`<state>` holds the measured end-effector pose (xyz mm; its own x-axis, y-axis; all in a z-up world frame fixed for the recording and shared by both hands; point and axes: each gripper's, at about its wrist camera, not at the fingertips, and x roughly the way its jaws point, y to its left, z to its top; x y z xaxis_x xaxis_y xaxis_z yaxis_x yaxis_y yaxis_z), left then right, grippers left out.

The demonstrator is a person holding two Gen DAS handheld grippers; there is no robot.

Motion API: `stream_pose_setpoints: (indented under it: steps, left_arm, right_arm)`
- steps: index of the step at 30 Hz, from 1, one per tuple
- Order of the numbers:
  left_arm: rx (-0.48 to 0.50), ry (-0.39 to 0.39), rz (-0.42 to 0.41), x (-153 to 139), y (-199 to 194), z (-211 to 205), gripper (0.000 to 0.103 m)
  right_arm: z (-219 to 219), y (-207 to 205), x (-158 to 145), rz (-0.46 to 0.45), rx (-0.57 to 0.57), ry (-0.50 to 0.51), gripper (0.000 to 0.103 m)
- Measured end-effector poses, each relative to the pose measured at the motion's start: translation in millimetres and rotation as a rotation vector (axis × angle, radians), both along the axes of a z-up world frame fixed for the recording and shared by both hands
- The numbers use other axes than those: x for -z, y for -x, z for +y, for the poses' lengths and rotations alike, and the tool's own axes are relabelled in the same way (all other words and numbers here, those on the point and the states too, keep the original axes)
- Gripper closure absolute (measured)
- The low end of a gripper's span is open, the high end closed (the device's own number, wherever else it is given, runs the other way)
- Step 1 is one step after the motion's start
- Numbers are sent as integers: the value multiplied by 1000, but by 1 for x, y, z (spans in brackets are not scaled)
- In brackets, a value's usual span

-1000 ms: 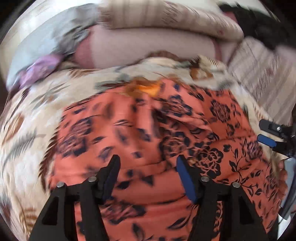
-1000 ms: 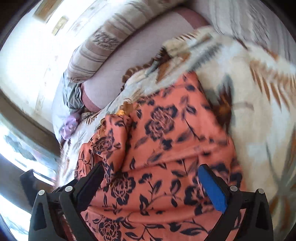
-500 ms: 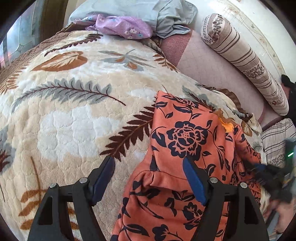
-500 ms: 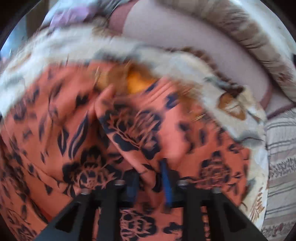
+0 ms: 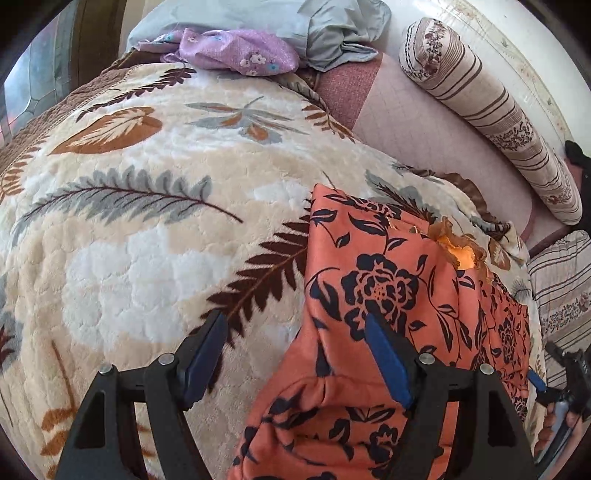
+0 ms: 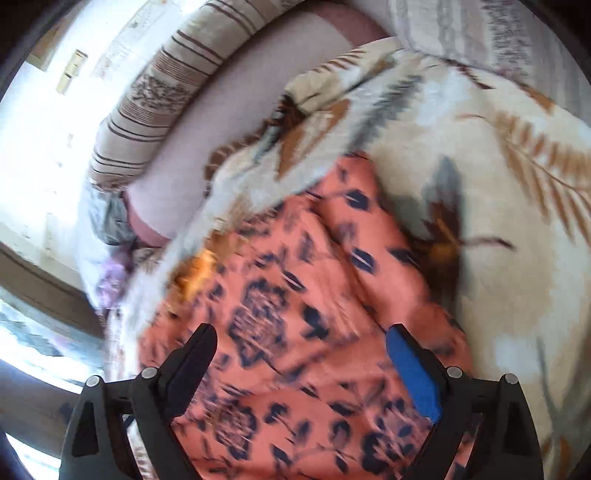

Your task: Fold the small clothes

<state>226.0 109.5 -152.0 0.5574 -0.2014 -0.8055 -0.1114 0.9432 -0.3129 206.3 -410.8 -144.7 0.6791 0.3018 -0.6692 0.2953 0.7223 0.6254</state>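
Right gripper [image 6: 299, 369] lets go, jaws opening wide over the orange floral garment [image 5: 388, 295] now lying on the leaf blanket [image 5: 147, 240]; left gripper [image 5: 295, 354] wide, empty, at its edge, fold not finished.

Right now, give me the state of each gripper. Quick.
Left gripper: open, holding nothing, over the edge of the orange floral garment.
Right gripper: jaws opening, nothing pinched, garment below.

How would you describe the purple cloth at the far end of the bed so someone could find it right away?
Start from the big cream blanket with the leaf pattern that covers the bed. At its far edge lies a heap of clothes, and the purple cloth is bunched in front of a pale grey-blue garment. It is the only lilac piece, dotted with tiny flowers, unlike the orange garment with dark roses nearer the camera.
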Motion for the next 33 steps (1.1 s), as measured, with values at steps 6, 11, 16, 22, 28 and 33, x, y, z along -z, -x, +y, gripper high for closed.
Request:
stream_pose_setpoints:
  steps: [6,11,16,22,28,33]
  left_arm:
    - [44,-70,60,17,-27,-18,31]
    - [78,-78,1,-12,-33,-23,92]
    - [70,-180,18,2,-35,-24,86]
    - [22,-105,-36,-6,-38,1,37]
    - [80,-24,24,12,-81,-11,50]
    - [150,-108,39,16,-92,-25,94]
  right_arm:
    - [23,-51,3,197,-121,228,54]
    - [61,-45,-57,93,-216,445,88]
    - [39,-15,-37,103,-77,492,40]
    - [17,-6,-20,46,-114,279,23]
    - [-1,-26,-35,-48,-140,114,23]
    - [5,-55,0,70,-207,45,26]
